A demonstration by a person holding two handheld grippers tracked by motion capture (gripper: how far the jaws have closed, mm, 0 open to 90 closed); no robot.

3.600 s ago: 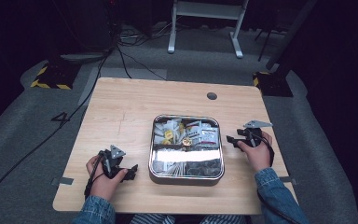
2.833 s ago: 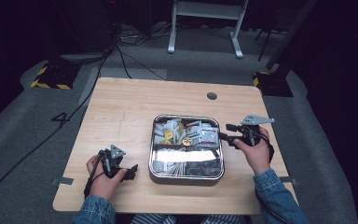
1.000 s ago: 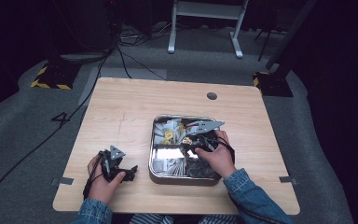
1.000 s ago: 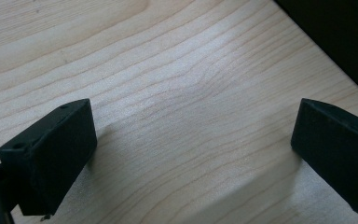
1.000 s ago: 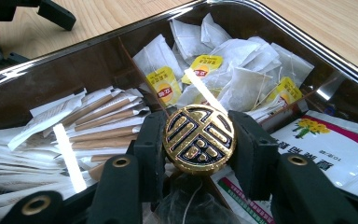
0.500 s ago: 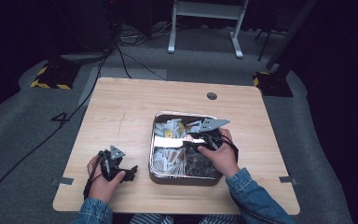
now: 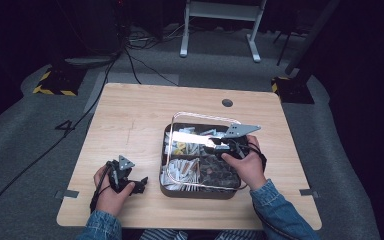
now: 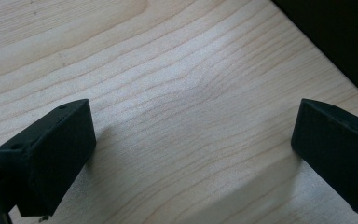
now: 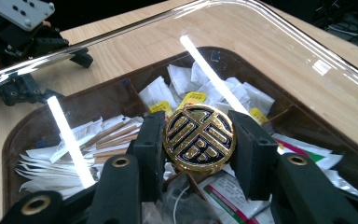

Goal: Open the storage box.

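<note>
Jaws of the right gripper (image 9: 198,144) are pinching a round gold-and-black knob (image 9: 199,139) on the clear lid (image 9: 279,42), its face toward the camera; the left gripper (image 8: 191,154) is lying wide open, empty.

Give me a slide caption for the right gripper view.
Right tongs closed on the round gold-and-black knob of a clear lid over a compartmented box of packets.

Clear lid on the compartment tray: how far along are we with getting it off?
Done: the right gripper has closed on the round gold-and-black knob of the clear lid. In hand: whether the lid is lifted off the dark compartment tray cannot be told. Left: taking it off and setting it down; the left gripper rests open on the wooden table.
</note>
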